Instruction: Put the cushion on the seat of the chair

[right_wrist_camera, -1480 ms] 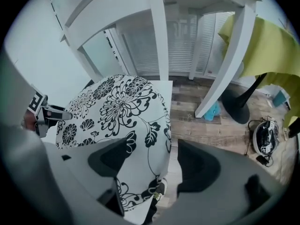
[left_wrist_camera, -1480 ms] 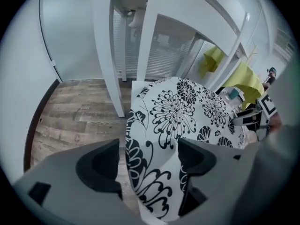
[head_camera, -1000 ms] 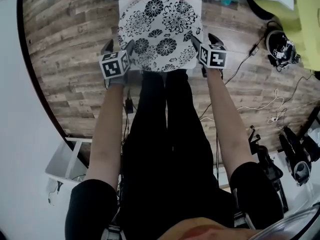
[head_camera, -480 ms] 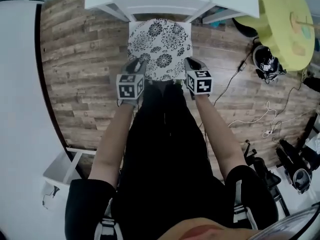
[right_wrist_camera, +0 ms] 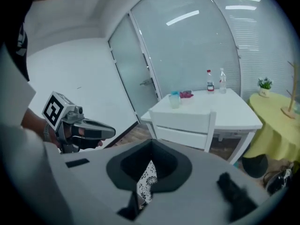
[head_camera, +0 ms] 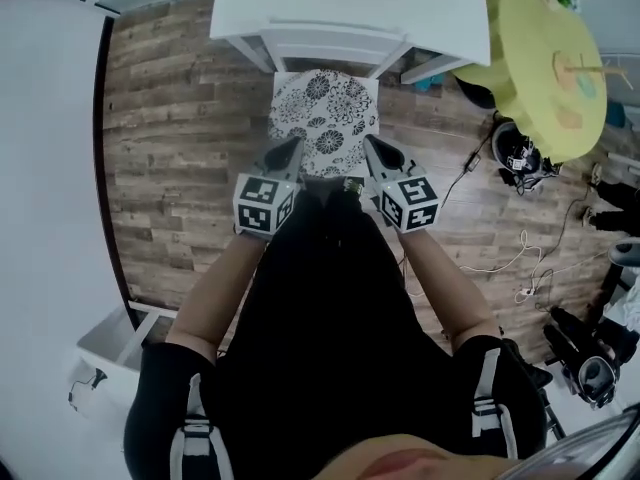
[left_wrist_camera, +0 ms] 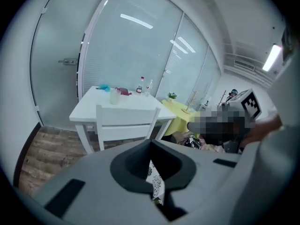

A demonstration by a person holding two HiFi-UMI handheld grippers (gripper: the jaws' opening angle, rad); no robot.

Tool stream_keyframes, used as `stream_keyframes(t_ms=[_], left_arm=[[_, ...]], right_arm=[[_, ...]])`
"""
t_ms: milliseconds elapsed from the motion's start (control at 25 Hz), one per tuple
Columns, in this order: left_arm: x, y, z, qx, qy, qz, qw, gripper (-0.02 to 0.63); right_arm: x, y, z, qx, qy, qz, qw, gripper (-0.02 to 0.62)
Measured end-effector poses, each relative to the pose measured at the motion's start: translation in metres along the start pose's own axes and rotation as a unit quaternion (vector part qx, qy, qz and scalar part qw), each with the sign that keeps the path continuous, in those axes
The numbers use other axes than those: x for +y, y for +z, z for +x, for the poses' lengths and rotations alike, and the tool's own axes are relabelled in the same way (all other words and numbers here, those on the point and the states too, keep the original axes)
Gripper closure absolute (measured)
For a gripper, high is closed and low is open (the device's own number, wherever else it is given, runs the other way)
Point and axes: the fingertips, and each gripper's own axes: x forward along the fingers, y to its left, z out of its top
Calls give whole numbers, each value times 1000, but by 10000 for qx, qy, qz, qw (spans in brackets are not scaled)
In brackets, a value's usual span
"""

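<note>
The square cushion (head_camera: pixel 323 123) is white with black flowers and hangs level in front of me. My left gripper (head_camera: pixel 289 150) is shut on its near left corner and my right gripper (head_camera: pixel 371 147) on its near right corner. A strip of the flowered cloth (left_wrist_camera: pixel 155 182) shows pinched in my left gripper (left_wrist_camera: pixel 152 172) in the left gripper view. The same cloth (right_wrist_camera: pixel 147 179) sits in my right gripper (right_wrist_camera: pixel 149 172) in the right gripper view. Ahead stands the white chair (left_wrist_camera: pixel 126 122), its backrest (right_wrist_camera: pixel 183 125) against a white table (head_camera: pixel 350 8). Its seat is hidden.
On the white table are a cup (right_wrist_camera: pixel 174 99) and two bottles (right_wrist_camera: pixel 215 81). A round yellow table (head_camera: pixel 545 58) stands to the right, with black gear (head_camera: pixel 520 153) and cables (head_camera: pixel 520 268) on the wooden floor. A white wall (head_camera: pixel 50 168) runs along the left.
Both grippers have closed on the cushion's near corners and risen with it. The cushion now looks smaller and farther below my head, and the table and chair have come into view.
</note>
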Motion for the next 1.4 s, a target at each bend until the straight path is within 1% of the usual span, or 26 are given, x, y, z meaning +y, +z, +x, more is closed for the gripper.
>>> stream_keyframes(t_ms=[80, 160, 200, 280, 400, 520, 680, 840, 920, 1040, 1160, 1240, 1400], left_arm=[[-16, 28, -20, -272, -158, 87, 9995, 595], [-35, 58, -40, -704, -381, 237, 9965, 595], [-45, 72, -50, -952, -489, 361, 9936, 595], [-62, 96, -70, -1388, -609, 686, 9861, 595], [-80, 125, -94, -1828, -664, 1092, 9748, 595], [-94, 153, -115, -2198, -738, 1217, 9651, 595], [-111, 192, -140, -2778, -859, 1487, 9452, 595], [-122, 214, -155, -2975, -837, 1954, 9308, 595], [-124, 220, -158, -3039, -835, 2008, 9275, 595], [-122, 225, -161, -3111, -801, 1967, 9264, 595], [-118, 227, -165, -3181, -720, 1879, 9265, 595], [-117, 226, -167, -3176, -705, 1818, 9280, 595], [-119, 222, -166, -3141, -726, 1849, 9284, 595]], right_arm=[[19, 29, -18, -293, 151, -262, 9991, 580], [39, 58, -36, -674, 292, -554, 9958, 580], [50, 71, -46, -888, 346, -703, 9930, 580], [68, 96, -65, -1297, 386, -972, 9860, 580], [86, 129, -91, -1784, 367, -1239, 9754, 580], [97, 159, -113, -2119, 377, -1388, 9666, 580], [105, 190, -134, -2432, 361, -1598, 9561, 580], [115, 211, -146, -2663, 410, -1721, 9475, 580], [118, 217, -148, -2730, 422, -1733, 9453, 580], [119, 222, -149, -2813, 396, -1656, 9444, 580], [117, 217, -149, -2770, 383, -1739, 9442, 580], [117, 216, -150, -2773, 369, -1744, 9441, 580], [117, 214, -153, -2770, 356, -1736, 9444, 580]])
